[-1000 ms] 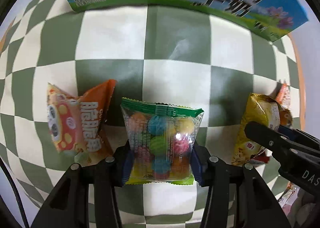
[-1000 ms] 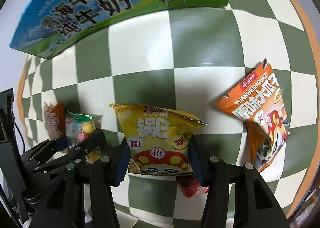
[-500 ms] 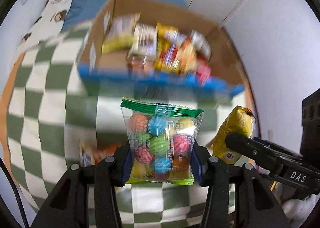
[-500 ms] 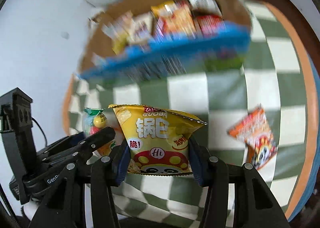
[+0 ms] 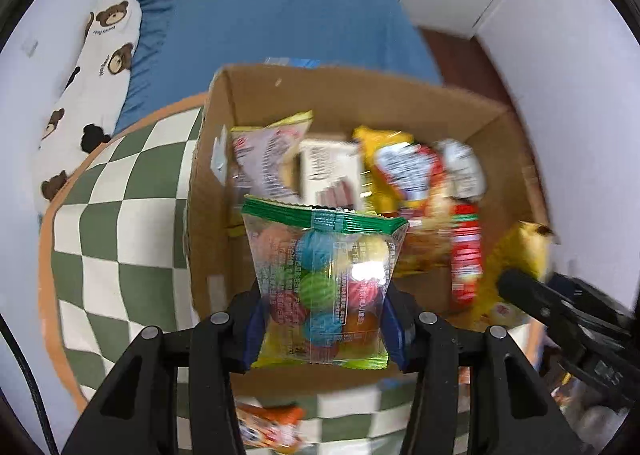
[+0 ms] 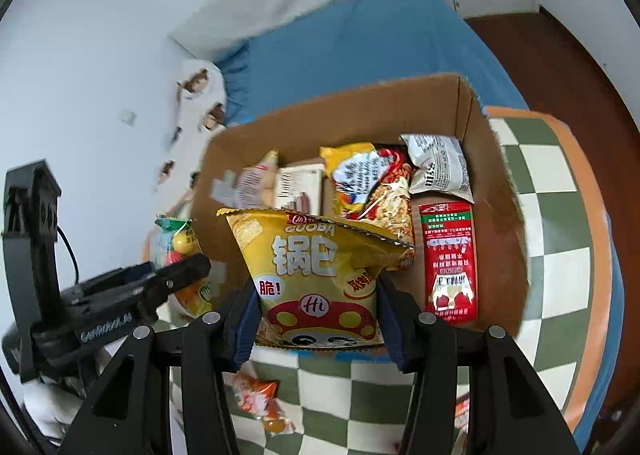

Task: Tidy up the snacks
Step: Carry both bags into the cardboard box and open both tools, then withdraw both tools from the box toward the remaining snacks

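Note:
My left gripper is shut on a clear bag of coloured candy balls with a green top seal, held above the near edge of an open cardboard box. My right gripper is shut on a yellow Guoba crisp packet, also held over the box's near edge. The box holds several snack packets, among them a red sachet and a white packet. The candy bag also shows at the left of the right wrist view. The yellow packet shows at the right of the left wrist view.
The box stands on a green and white checked cloth with an orange border. An orange snack packet lies on the cloth in front of the box; it also shows in the left wrist view. A blue bed and a bear-print pillow lie behind.
Both grippers have risen from the cloth with their packets and moved forward to the box. The view changed from the box's printed side to its open top.

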Tool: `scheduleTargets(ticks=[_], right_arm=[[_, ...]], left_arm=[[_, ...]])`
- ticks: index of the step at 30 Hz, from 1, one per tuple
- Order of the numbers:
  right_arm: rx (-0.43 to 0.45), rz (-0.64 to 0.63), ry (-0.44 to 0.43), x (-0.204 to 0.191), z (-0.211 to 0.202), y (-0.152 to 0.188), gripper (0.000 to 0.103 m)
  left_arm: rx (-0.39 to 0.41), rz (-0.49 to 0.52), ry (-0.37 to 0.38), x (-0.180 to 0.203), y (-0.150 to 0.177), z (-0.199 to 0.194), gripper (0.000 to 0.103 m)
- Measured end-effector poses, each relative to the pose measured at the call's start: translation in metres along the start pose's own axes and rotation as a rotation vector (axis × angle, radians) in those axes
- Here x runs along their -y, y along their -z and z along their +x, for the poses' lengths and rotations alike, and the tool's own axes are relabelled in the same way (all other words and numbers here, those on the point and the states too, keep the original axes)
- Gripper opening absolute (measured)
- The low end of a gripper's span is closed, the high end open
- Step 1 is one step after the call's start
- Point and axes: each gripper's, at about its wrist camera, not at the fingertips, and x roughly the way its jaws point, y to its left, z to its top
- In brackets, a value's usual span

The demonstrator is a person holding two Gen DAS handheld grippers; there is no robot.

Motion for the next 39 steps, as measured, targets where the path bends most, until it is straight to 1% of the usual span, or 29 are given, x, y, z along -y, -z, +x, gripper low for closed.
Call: scheduleTargets(ticks=[1, 4, 7, 9, 10, 11, 12, 13, 14, 15, 16, 18, 23, 27, 31, 34, 36, 39], right_arm=[[-0.021, 0.001, 0.011, 0.001, 0.010, -0.006, 0.054], [-0.083, 0.005, 0.043, 0.005, 0.038, -0.014, 0.054], [-0.131, -0.006, 0.070, 0.008, 0.058, -0.017, 0.054], [-0.152, -0.016, 0.083, 0.010, 0.066, -0.015, 0.054], [-0.174, -0.018, 0.085, 0.011, 0.072, -0.015, 0.055], [-0.195, -0.016, 0.087, 0.013, 0.077, -0.015, 0.056], [-0.220, -0.010, 0.089, 0.015, 0.083, -0.015, 0.062], [-0.248, -0.009, 0.094, 0.017, 0.090, -0.014, 0.070], [-0.272, -0.015, 0.109, 0.018, 0.096, -0.012, 0.088], [-0.282, -0.021, 0.126, 0.019, 0.099, -0.010, 0.095], [-0.281, -0.027, 0.146, 0.020, 0.101, -0.009, 0.095], [-0.285, -0.037, 0.177, 0.021, 0.103, -0.006, 0.095], [-0.254, -0.038, 0.207, 0.027, 0.097, 0.000, 0.095], [-0.220, -0.032, 0.223, 0.032, 0.088, 0.002, 0.095], [-0.165, -0.030, 0.233, 0.035, 0.073, 0.007, 0.095], [-0.127, -0.036, 0.237, 0.035, 0.061, 0.014, 0.095], [-0.094, -0.045, 0.245, 0.033, 0.049, 0.020, 0.095], [-0.040, -0.052, 0.249, 0.027, 0.032, 0.025, 0.095]], left_arm=[[-0.033, 0.003, -0.021, -0.003, -0.001, 0.013, 0.046], [-0.115, -0.027, -0.031, -0.013, -0.002, 0.046, 0.047], [-0.144, -0.032, -0.039, -0.015, 0.002, 0.060, 0.047], [-0.139, -0.026, -0.060, -0.014, 0.006, 0.064, 0.048], [-0.137, -0.025, -0.066, -0.012, 0.008, 0.064, 0.050], [-0.138, -0.023, -0.064, -0.011, 0.009, 0.064, 0.056], [-0.141, -0.025, -0.054, -0.010, 0.009, 0.065, 0.070], [-0.150, -0.028, -0.036, -0.009, 0.009, 0.067, 0.077], [-0.149, -0.025, -0.034, -0.007, 0.009, 0.067, 0.088], [-0.148, -0.024, -0.040, -0.005, 0.009, 0.067, 0.092], [-0.147, -0.019, -0.053, -0.003, 0.010, 0.068, 0.092], [-0.150, -0.016, -0.058, -0.001, 0.010, 0.070, 0.092], [-0.138, -0.022, -0.071, 0.006, 0.016, 0.067, 0.092], [-0.084, -0.041, -0.069, 0.010, 0.024, 0.055, 0.092], [-0.005, -0.068, -0.062, 0.011, 0.035, 0.037, 0.092], [0.027, -0.074, -0.069, 0.013, 0.042, 0.023, 0.092], [0.074, -0.079, -0.078, 0.014, 0.051, 0.011, 0.092], [0.152, -0.086, -0.071, 0.012, 0.061, -0.008, 0.092]])
